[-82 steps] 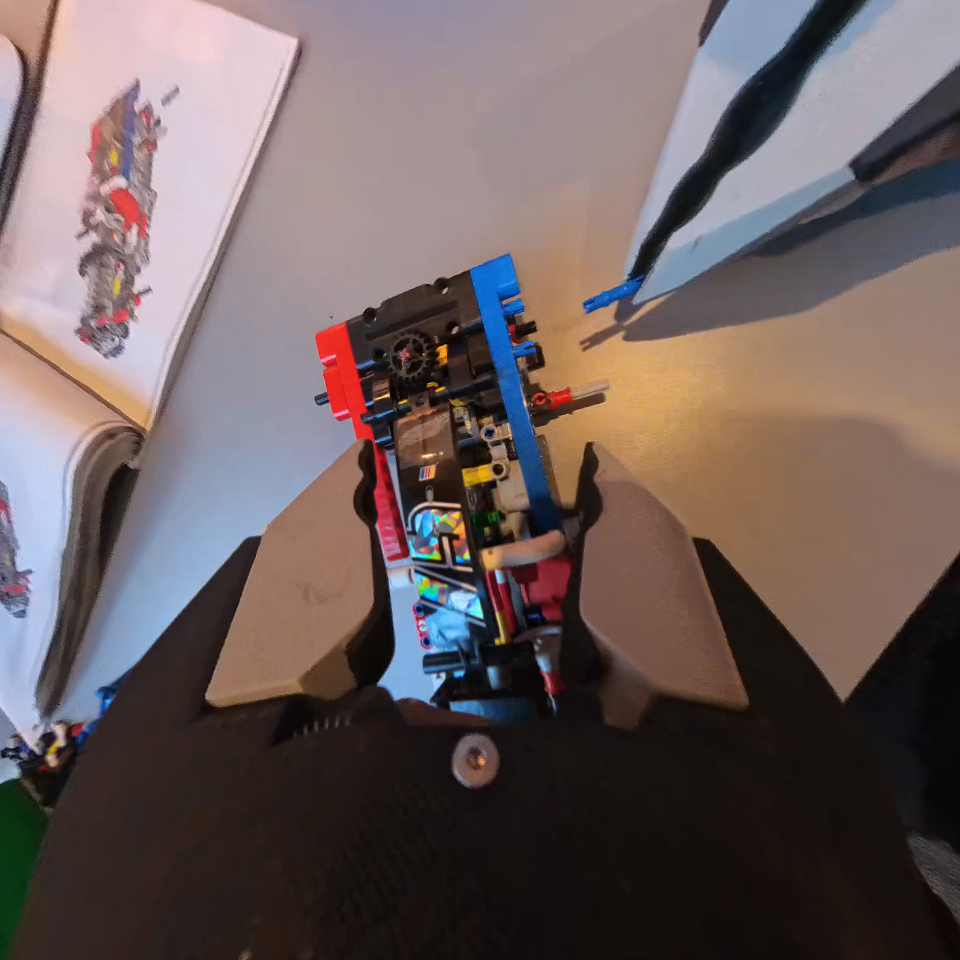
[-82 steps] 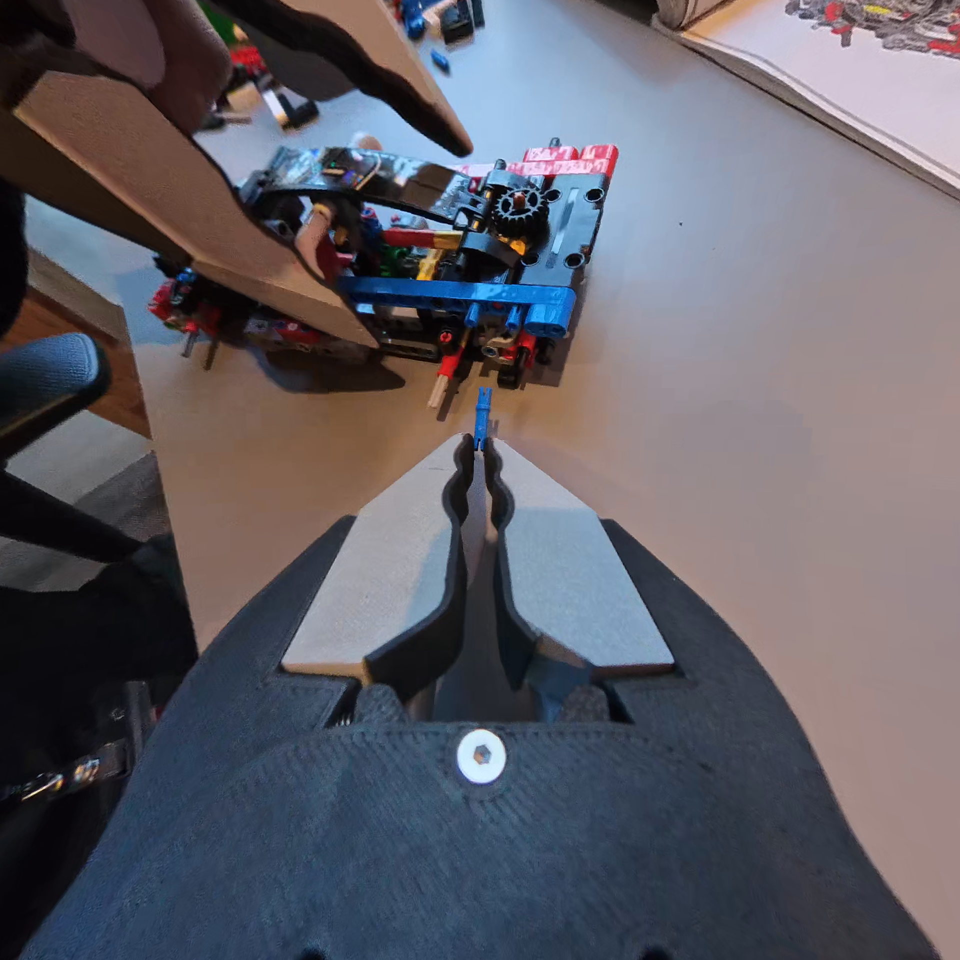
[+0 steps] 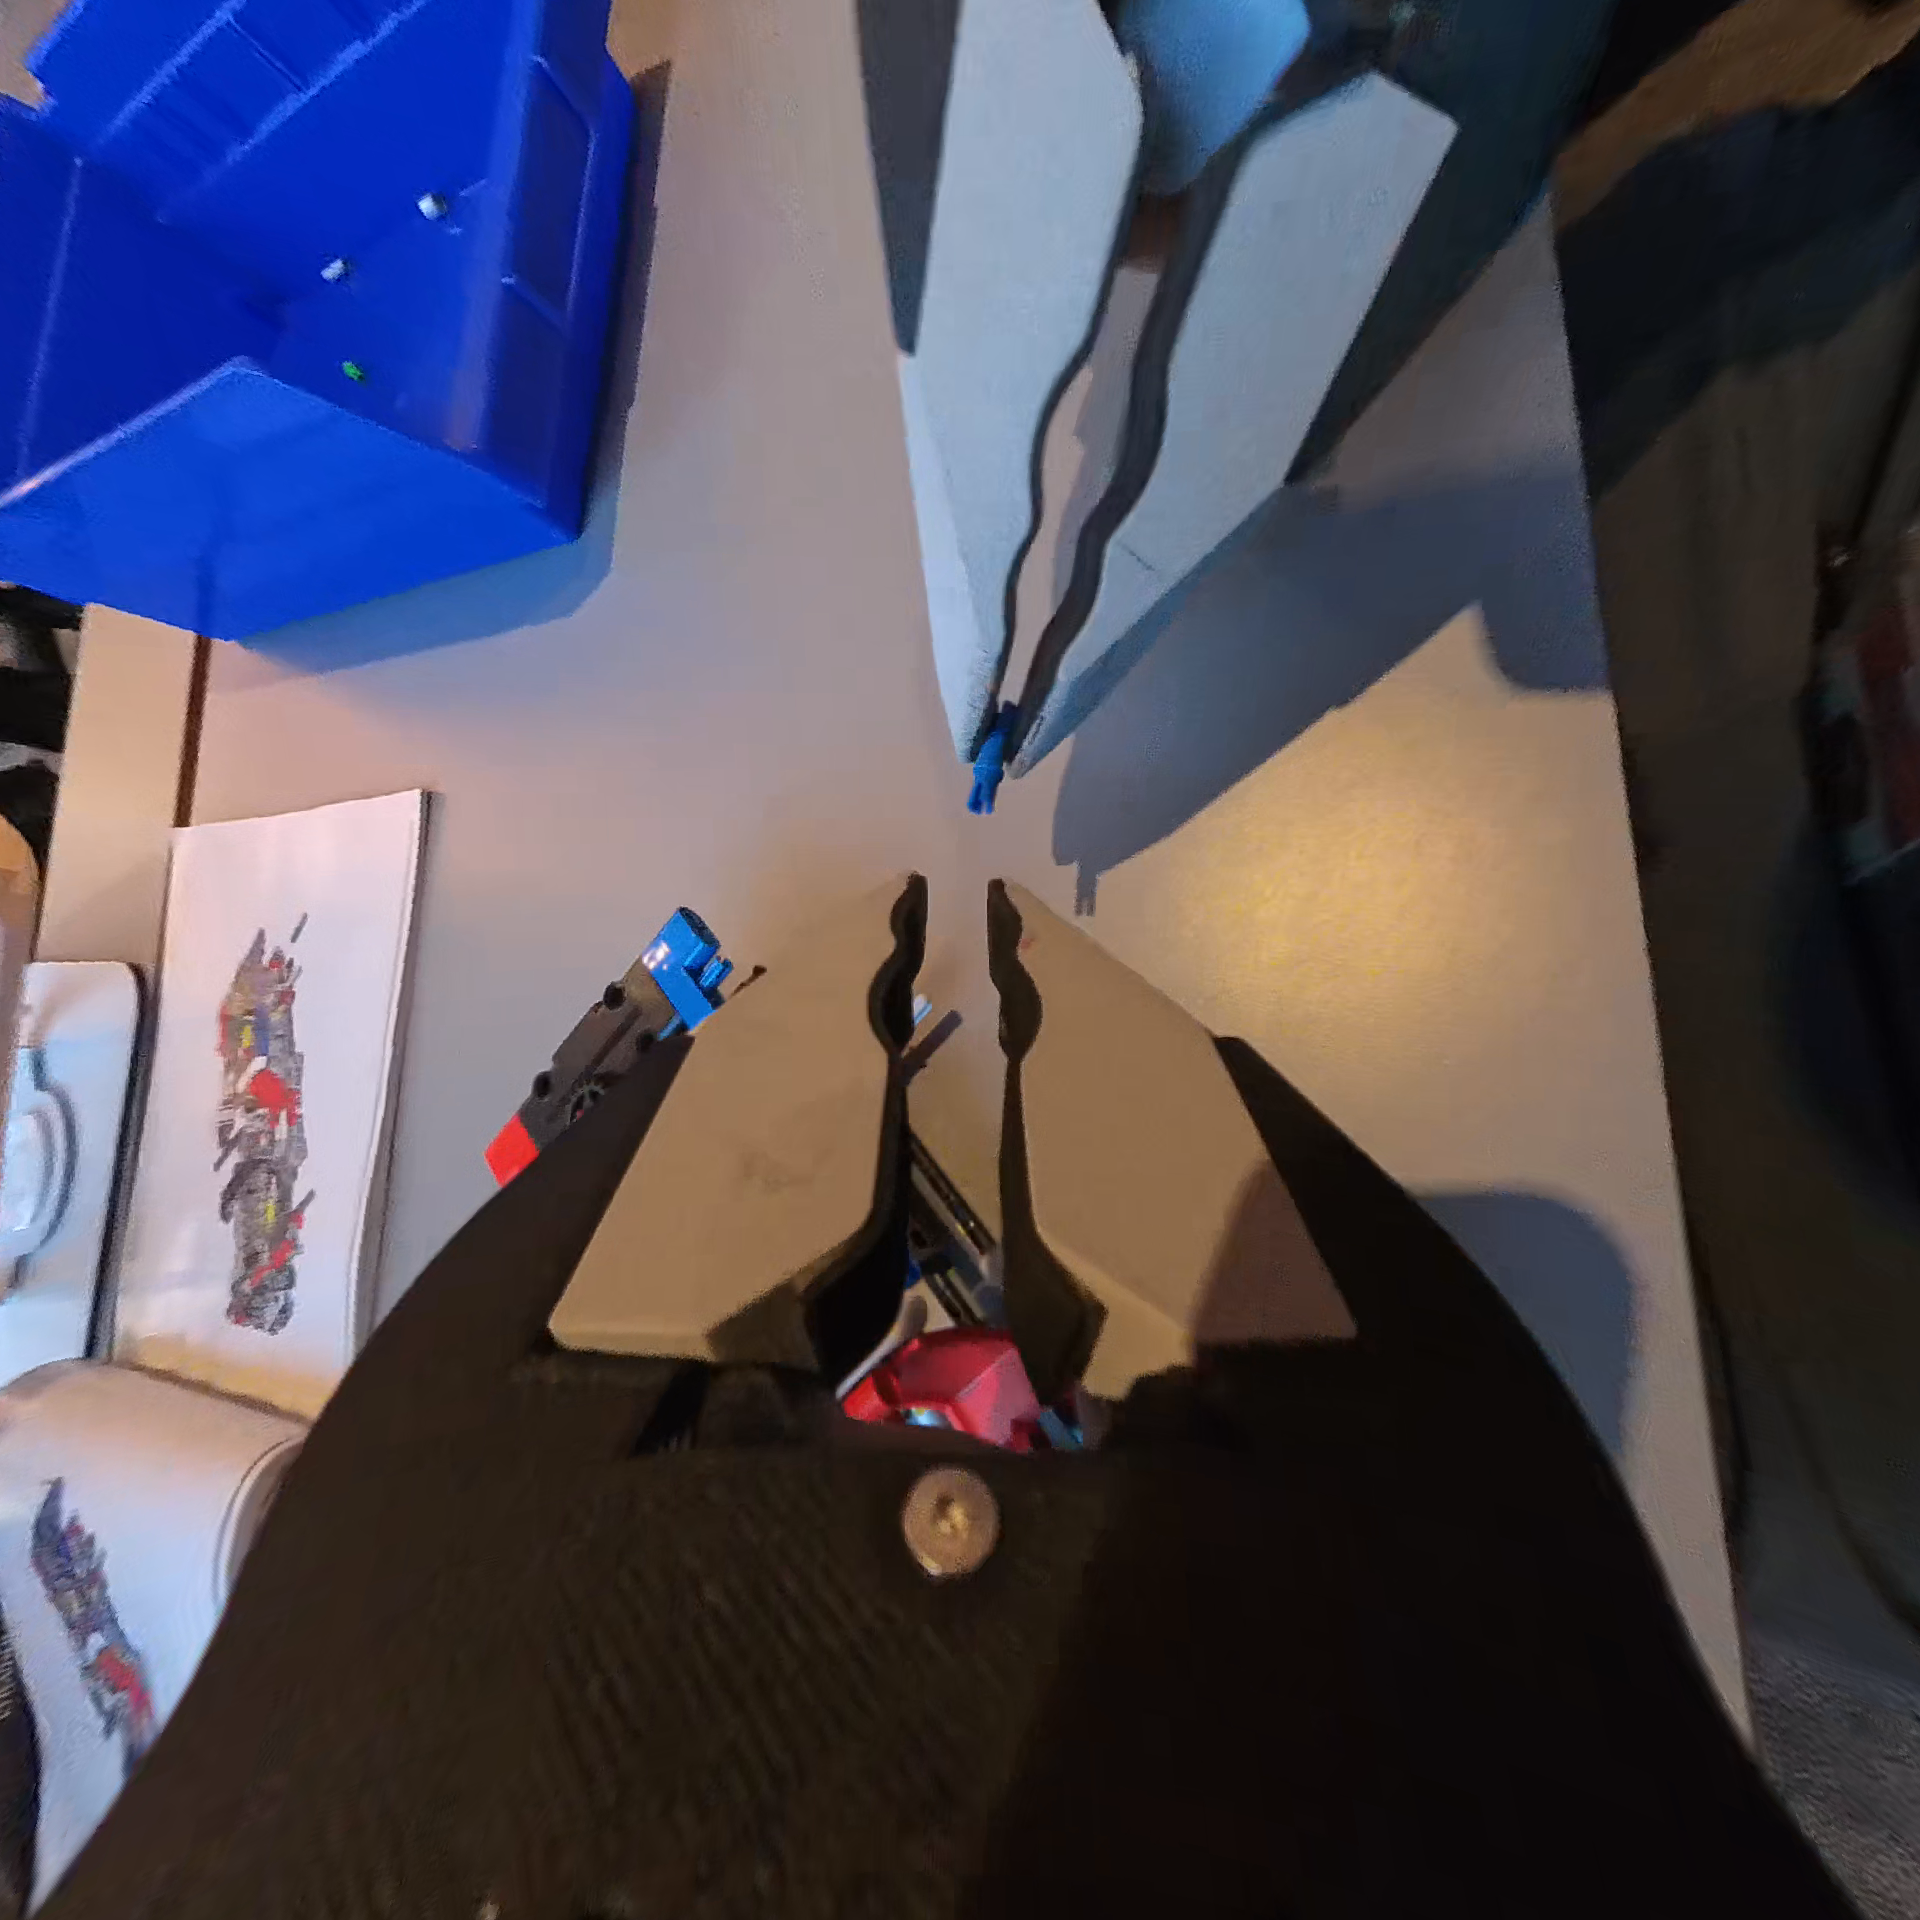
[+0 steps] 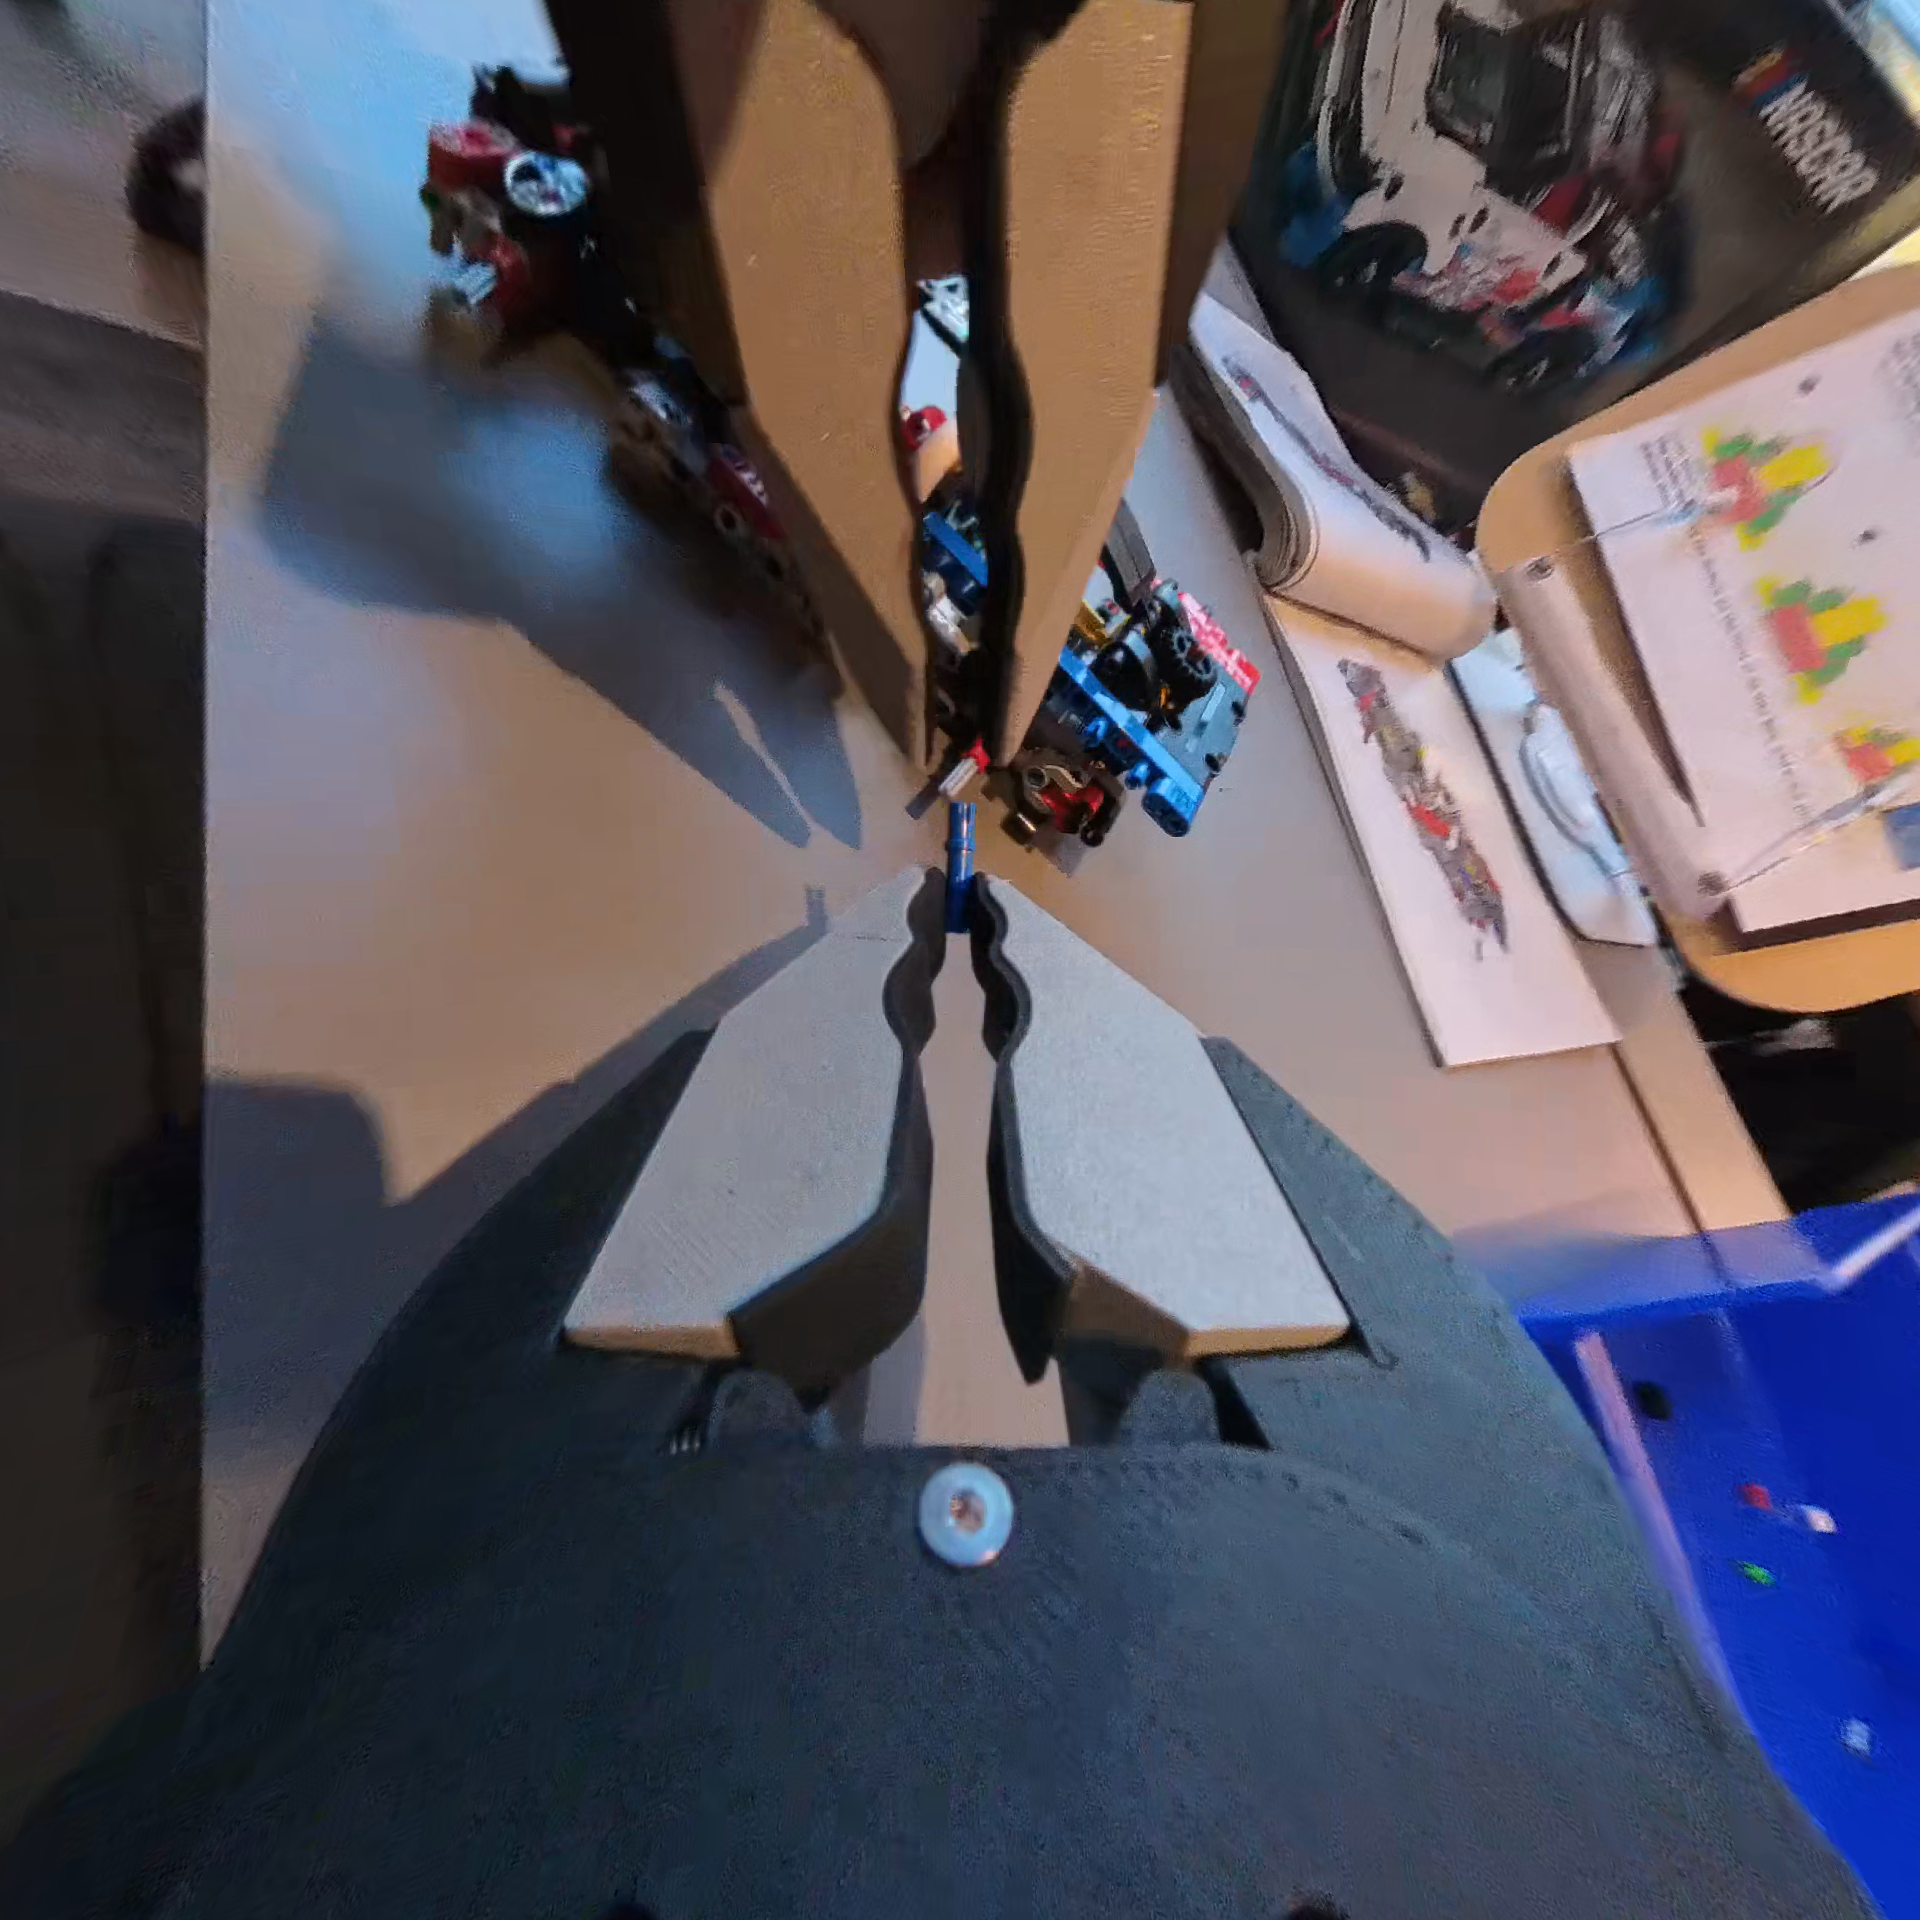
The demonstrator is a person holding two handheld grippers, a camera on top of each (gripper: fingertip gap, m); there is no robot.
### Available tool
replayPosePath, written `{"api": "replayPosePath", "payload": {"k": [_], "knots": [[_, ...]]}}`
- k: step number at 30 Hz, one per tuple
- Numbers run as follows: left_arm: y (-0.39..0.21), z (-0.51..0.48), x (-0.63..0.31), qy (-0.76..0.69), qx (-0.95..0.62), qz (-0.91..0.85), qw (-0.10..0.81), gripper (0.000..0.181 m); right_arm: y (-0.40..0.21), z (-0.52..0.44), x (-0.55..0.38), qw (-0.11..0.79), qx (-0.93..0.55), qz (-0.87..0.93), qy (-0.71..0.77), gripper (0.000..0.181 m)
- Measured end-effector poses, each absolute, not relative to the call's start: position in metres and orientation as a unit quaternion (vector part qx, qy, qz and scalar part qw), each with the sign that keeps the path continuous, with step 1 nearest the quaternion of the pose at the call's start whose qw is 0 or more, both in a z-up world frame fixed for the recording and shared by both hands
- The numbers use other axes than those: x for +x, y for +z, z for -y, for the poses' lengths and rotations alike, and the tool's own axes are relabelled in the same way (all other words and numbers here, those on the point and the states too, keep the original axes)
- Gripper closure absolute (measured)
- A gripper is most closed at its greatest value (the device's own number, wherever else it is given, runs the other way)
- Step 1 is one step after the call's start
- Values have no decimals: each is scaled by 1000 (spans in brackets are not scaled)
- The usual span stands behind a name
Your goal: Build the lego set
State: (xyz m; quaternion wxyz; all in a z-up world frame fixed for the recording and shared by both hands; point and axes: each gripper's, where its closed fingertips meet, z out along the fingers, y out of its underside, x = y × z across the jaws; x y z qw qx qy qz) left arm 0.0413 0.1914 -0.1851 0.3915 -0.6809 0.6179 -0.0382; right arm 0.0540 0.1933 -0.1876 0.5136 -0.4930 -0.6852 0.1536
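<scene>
Right gripper is pinching a small blue pin at its fingertips, the pin pointing forward toward the lego model. Left gripper is hanging above the model, its fingers narrowly parted at the tips with nothing seen between them; whether it is gripping anything lower down cannot be told. The model is lying on the tan table, partly hidden under the left gripper, its blue beam and red end showing. In the left wrist view, the pin is showing in the far gripper's tips, just ahead of the left fingertips. An open instruction booklet is lying beside the model. A blue bin is sitting near the table's edge.
</scene>
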Motion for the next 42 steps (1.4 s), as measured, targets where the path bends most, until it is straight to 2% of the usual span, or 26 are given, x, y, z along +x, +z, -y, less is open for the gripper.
{"api": "replayPosePath", "payload": {"k": [3,9,22,42], "knots": [[-184,-190,46,-46,-680,-621,386,172,-185,-195,55,541,-467,691,113,181],[-190,-196,54,-25,-688,-624,370,175,-195,-200,52,532,-459,709,56,181],[-200,-200,51,44,-679,-640,356,178,-197,-202,48,528,-453,718,33,181],[-200,-204,54,70,-674,-633,375,181,-203,-208,54,518,-468,716,18,181]]}}
